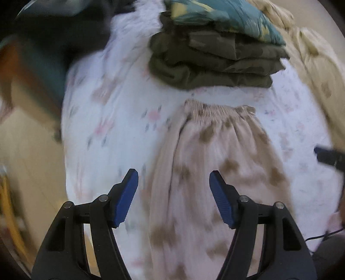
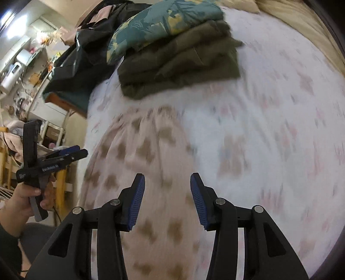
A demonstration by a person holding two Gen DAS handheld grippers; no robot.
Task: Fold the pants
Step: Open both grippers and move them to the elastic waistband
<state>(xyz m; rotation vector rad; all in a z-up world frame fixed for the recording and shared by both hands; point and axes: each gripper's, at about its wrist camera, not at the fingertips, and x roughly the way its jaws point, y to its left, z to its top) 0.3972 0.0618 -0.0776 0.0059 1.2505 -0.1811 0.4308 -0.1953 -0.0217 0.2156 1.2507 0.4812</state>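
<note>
We work over one bed (image 2: 269,103), its floral sheet pulled flat so cloth can be spread and creased on it. The landmark here is the one pair of beige pants (image 1: 215,155) with brown blotches, lying stretched along the sheet, gathered waistband away from us; both views are blurred, so we cannot tell whether a first fold is already in. Beyond the waistband, close but not touching it, sits one stack: olive folded clothes (image 1: 207,62) with one teal patterned piece (image 1: 224,15) on top, likely finished items parked clear of the working area. Beyond the pants' right side one cream quilt (image 1: 319,71) lies bunched, and to their left, past the bed edge, one dark garment heap (image 2: 86,51).

We count two claws. Our left claw (image 1: 173,183) hovers over the pants' left edge, jaws wide, nothing between them. Our right claw (image 2: 167,189) hovers over the pants' right edge, jaws moderately apart, also empty, presumably free for a fresh grip.
</note>
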